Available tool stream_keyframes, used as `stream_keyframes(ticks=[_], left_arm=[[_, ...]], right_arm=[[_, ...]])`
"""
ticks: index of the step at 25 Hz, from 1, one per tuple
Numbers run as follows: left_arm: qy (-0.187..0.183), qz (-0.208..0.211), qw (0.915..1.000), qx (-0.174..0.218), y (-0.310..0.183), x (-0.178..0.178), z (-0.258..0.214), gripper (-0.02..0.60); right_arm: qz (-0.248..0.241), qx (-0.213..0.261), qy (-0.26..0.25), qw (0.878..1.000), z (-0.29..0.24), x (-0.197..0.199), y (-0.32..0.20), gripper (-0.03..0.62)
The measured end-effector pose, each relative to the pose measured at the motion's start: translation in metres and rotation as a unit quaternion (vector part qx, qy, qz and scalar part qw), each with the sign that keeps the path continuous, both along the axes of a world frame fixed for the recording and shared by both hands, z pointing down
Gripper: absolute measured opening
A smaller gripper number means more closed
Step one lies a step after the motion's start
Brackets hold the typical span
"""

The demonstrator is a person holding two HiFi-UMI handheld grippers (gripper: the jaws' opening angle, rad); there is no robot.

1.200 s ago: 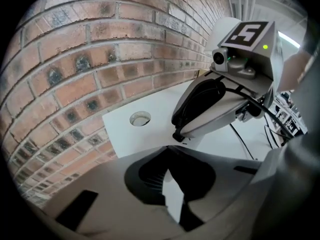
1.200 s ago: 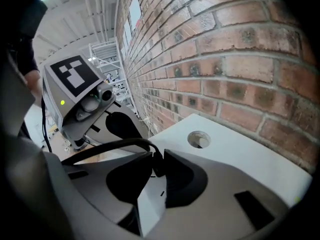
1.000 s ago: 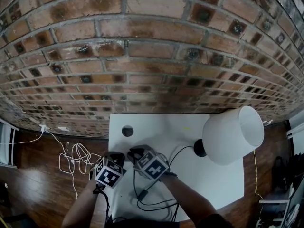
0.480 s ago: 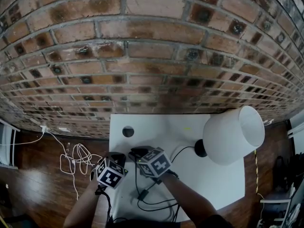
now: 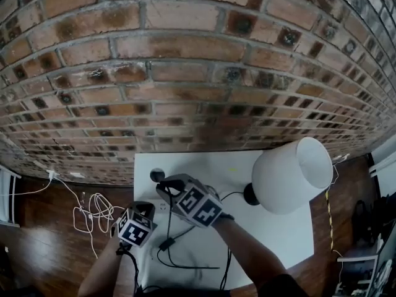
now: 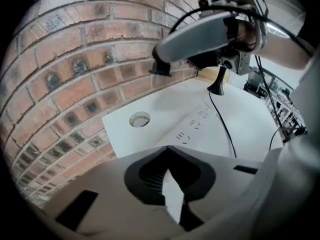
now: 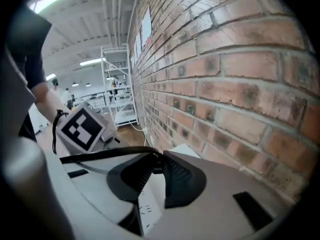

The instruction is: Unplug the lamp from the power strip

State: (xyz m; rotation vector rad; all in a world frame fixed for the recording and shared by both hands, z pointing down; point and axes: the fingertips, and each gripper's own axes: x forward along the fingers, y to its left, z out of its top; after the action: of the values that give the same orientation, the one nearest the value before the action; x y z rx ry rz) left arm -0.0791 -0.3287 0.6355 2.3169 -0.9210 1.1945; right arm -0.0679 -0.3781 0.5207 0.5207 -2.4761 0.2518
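The lamp, a white shade (image 5: 288,175) on a black base (image 5: 250,195), stands at the table's right. Its black plug (image 6: 161,69) hangs in the air above the white power strip (image 6: 197,126), pulled out of the outlets. My right gripper (image 5: 162,183) is shut on that plug (image 7: 156,160), and its jaws have just been closing on it. The black cord (image 6: 222,124) trails from the plug down across the table. My left gripper (image 5: 147,213) is low at the strip's near end, shut on the power strip (image 5: 162,205).
A brick wall (image 5: 185,73) rises right behind the white table (image 5: 272,234). The tabletop has a round cable hole (image 6: 139,119) near the wall. The cord's inline switch (image 5: 166,244) and loops lie toward the front. White cables (image 5: 93,212) sprawl on the wooden floor at left.
My right gripper has risen and gone toward the wall with the plug, lifting the cord off the table. My left gripper has stayed at the strip.
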Motion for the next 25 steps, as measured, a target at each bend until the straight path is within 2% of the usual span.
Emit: stream_keyframes(ticks=[7,13,18,21,25], left_arm=[[0.009,-0.008,0.9999,0.002,-0.001,-0.002,0.000,0.012],[0.014,-0.012,0.9998,0.007,-0.003,-0.002,0.000,0.012],[0.016,-0.025,0.9995,0.013,-0.001,-0.004,0.001,0.011],[0.013,-0.028,0.9994,0.018,-0.002,-0.003,0.000,0.011],[0.006,-0.022,0.9996,0.019,-0.001,-0.003,0.001,0.012]], right_arm=[[0.007,0.006,0.000,1.000,0.000,0.004,0.010,0.066],[0.040,0.019,-0.027,0.999,-0.017,0.011,0.004,0.067],[0.059,0.008,-0.023,0.998,-0.008,0.018,0.008,0.067],[0.092,-0.002,-0.026,0.995,-0.002,0.029,0.003,0.069],[0.141,0.010,-0.031,0.990,-0.002,0.045,-0.011,0.071]])
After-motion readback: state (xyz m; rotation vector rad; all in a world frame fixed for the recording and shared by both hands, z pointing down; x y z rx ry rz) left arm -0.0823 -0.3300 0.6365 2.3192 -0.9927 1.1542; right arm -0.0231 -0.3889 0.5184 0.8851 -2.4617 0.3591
